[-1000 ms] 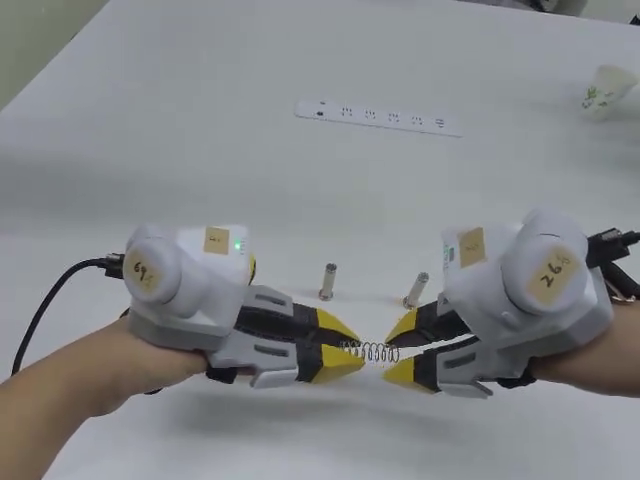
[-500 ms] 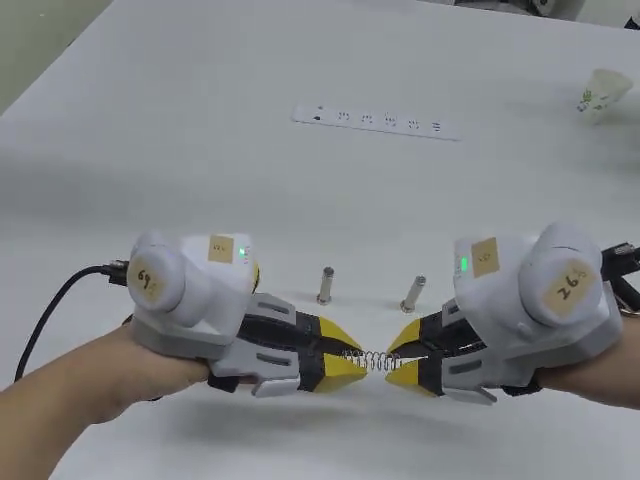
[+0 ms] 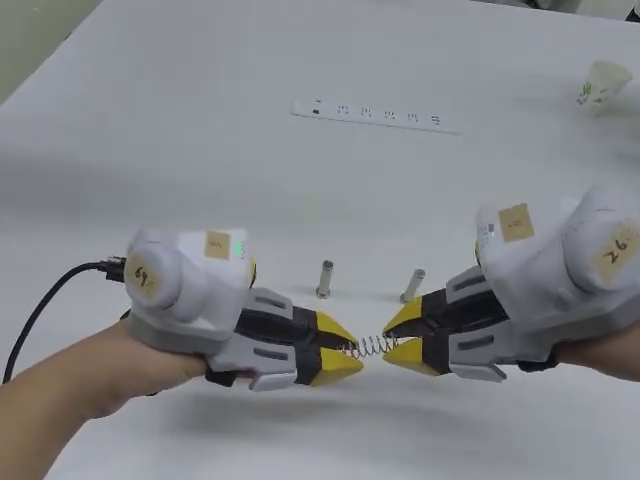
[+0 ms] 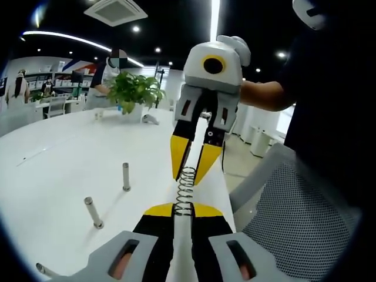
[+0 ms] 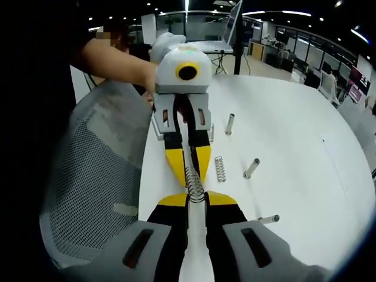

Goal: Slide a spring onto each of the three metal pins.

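Observation:
A small metal spring [image 3: 372,346] hangs level just above the white table [image 3: 200,180], stretched between the two grippers' tips. My left gripper [image 3: 352,349] is shut on its left end and my right gripper [image 3: 394,338] is shut on its right end. The same spring [image 4: 184,188] runs from my left jaws up to the right gripper's yellow fingers [image 4: 180,154]. Two metal pins [image 3: 325,279] [image 3: 413,285] stand upright just behind the spring. A third pin [image 5: 267,220] lies on its side, and a spare spring [image 5: 220,168] lies on the table.
A white power strip [image 3: 375,115] lies across the far middle of the table. A paper cup [image 3: 600,85] stands at the far right. A black cable [image 3: 40,310] trails from the left gripper. A mesh chair [image 5: 100,153] is at the table's near edge.
The right gripper has lifted and swung its body up and to the right, tilting its jaws down onto the spring. The left gripper and the spring have hardly moved.

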{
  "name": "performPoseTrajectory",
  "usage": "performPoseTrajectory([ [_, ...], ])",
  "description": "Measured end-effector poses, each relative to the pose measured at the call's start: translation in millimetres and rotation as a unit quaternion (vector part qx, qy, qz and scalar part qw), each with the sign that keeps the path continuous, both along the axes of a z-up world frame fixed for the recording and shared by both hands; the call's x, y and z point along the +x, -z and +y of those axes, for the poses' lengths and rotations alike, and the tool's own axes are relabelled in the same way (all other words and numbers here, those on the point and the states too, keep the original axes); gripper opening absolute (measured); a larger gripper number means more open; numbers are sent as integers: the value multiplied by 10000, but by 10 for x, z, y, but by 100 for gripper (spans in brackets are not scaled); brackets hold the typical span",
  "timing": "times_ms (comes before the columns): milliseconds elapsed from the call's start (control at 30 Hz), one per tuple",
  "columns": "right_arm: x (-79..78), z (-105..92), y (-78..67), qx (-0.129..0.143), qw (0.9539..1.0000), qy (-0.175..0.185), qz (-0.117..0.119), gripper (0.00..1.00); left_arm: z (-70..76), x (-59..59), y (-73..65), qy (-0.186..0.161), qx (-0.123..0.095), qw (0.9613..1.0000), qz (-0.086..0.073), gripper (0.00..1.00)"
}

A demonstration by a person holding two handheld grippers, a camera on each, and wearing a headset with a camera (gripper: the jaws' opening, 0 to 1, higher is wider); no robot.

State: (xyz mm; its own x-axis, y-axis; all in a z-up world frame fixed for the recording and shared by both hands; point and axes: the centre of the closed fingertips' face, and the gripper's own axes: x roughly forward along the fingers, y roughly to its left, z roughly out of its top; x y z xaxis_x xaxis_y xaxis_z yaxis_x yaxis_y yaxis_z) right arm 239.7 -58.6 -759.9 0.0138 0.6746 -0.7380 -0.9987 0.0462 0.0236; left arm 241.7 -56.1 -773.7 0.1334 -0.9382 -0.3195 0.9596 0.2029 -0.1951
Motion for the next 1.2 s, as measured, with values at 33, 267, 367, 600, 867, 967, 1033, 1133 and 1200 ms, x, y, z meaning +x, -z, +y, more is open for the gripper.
performPoseTrajectory([
  [33, -10, 17, -16, 63, 10000, -47, 0, 8, 3, 3, 1, -2, 0, 10000, -3, 2],
  [267, -36, 169, -170, 514, 9985, -82, 153, 8, -12, -13, 10, 26, 15, 10000, -26, 2],
  [367, -42, 214, -139, 509, 9985, -144, 114, 8, 1, -5, 28, 13, 64, 10000, -48, 2],
  [600, -46, 316, -202, 819, 9965, -97, 96, 8, 34, -8, 6, -31, 41, 10000, -66, 2],
  [867, -41, 405, -258, 1297, 9913, 77, 192, 8, 48, -12, -30, -74, -8, 10000, -65, 2],
  [967, -37, 442, -282, 1526, 9876, 232, 302, 8, 46, -12, -57, -85, -88, 9999, -38, 2],
  [1033, -38, 445, -255, 1501, 9883, 187, 217, 8, 57, -10, -25, -98, 22, 9999, -103, 2],
  [1133, -41, 452, -243, 1591, 9869, 166, 201, 7, 84, -19, -8, -136, -2, 9999, -45, 2],
  [1200, -49, 462, -246, 1697, 9854, 100, 133, 7, 101, -22, -6, -162, -16, 9999, -9, 2],
])
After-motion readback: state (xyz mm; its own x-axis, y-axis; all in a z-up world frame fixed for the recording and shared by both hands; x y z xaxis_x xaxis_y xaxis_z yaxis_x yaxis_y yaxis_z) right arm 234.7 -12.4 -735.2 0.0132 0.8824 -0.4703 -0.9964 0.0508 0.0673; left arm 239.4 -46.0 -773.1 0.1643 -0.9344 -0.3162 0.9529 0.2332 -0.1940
